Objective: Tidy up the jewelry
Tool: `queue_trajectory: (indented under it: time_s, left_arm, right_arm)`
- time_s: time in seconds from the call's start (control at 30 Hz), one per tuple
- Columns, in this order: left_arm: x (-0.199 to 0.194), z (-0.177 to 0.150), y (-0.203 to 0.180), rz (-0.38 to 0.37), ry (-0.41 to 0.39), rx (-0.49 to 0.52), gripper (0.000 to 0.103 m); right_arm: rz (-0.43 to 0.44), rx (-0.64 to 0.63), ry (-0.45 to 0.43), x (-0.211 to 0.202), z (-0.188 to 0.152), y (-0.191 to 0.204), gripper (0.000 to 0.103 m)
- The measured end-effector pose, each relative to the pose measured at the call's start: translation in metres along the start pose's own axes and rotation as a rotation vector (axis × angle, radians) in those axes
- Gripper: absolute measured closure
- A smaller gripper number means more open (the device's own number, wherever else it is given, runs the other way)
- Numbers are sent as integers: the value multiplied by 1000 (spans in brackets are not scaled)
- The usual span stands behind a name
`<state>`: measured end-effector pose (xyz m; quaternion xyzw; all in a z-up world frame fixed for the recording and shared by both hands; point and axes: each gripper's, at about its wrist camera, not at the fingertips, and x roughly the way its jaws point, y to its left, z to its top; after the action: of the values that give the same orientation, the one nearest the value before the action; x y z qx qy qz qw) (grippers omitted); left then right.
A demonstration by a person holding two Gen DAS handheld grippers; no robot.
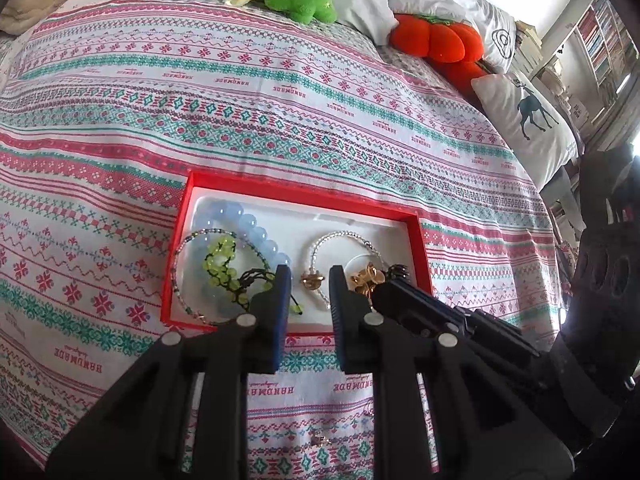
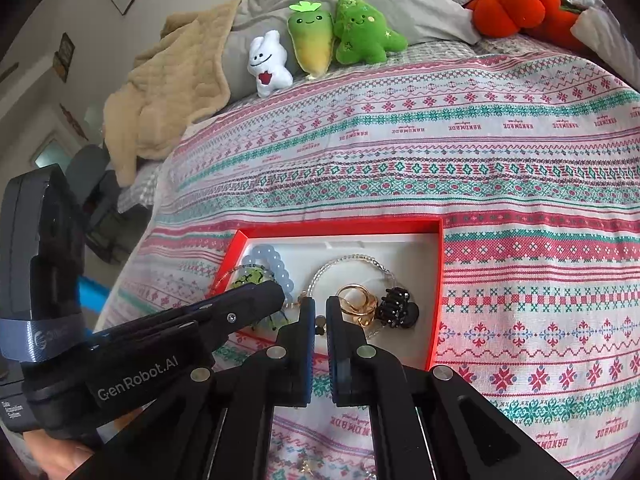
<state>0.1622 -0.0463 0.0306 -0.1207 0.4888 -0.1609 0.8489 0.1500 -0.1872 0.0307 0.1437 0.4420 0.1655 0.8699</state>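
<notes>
A red box with a white lining lies on the bed and holds jewelry: a pale blue bead bracelet, a green bead bracelet, a clear bead bracelet, gold rings and a black hair claw. My left gripper is open and empty over the box's near edge, by a small gold charm. My right gripper hovers over the box beside the gold rings, jaws a narrow gap apart, nothing held. A small gold piece lies on the blanket in front.
The box sits on a patterned pink and teal blanket. Plush toys, an orange pumpkin plush and pillows line the far side. A beige throw lies at the left.
</notes>
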Motion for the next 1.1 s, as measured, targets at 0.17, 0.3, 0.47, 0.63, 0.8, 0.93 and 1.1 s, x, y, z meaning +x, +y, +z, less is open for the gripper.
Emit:
queue_trajectory:
  time_s: [0.17,0.3,0.47,0.63,0.8,0.93,1.1]
  left_arm:
    - [-4,0,-3,17,-18,29,83]
    - [-7,0,2,45,-24,24,83]
    - [-11,0,4,67,-29,24,83]
    - [-20,-2,6,67,-30,21,83]
    - [-30,-12,7,61,-18,37,82]
    - [-38,-25,8,54,1,59,82]
    - [-42,-44,3,14,61,88,82]
  right_arm:
    - [-1,-2,-5,2,-1,0,98]
    - [-1,-5,-2,6,0,1,97]
    - [24,16,-6,7,-1,0,79]
    - [11,43,-25,-7,-1,-8,77]
    - [-3,62,-40,-30,-5,-16,69]
    - [-24,50,-5,-42,-21,-18,68]
    - [-44,12,64,-45,-39,-12,68]
